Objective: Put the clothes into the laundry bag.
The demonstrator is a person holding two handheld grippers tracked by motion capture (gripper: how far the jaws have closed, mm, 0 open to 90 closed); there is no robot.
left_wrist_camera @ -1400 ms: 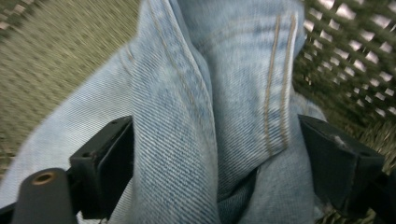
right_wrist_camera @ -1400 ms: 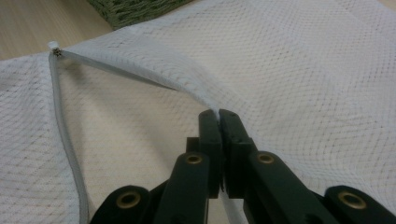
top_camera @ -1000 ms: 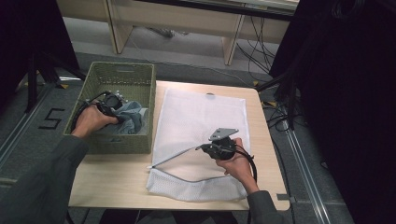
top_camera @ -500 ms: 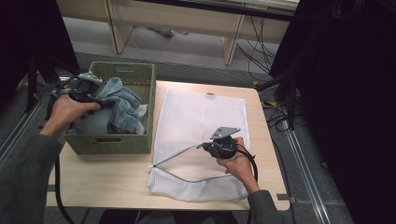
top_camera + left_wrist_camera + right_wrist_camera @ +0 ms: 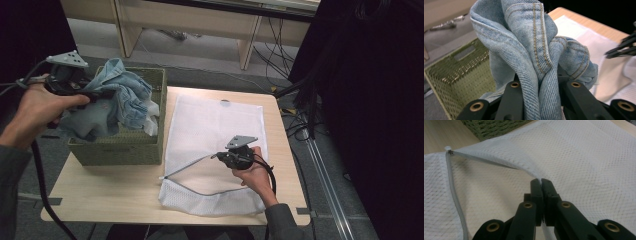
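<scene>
A bunched pair of light blue jeans point(image 5: 117, 102) hangs above the green woven basket point(image 5: 120, 147) at the table's left. My left gripper point(image 5: 102, 93) is shut on the denim point(image 5: 536, 50), whose folds rise between its black jaws. A white mesh laundry bag point(image 5: 215, 130) lies flat on the table with its grey zipper point(image 5: 454, 195) undone. My right gripper point(image 5: 216, 156) is shut on the bag's upper edge point(image 5: 529, 171) and holds that layer lifted off the lower one.
The wooden table point(image 5: 100, 195) has bare room in front of the basket. Black curtains stand at the right, with cables point(image 5: 300, 120) on the floor beside the table. A desk's legs point(image 5: 247, 45) stand beyond the far edge.
My left gripper has risen out of the basket and drawn back to the left, lifting the jeans with it. The right gripper and the bag's raised edge have kept still.
</scene>
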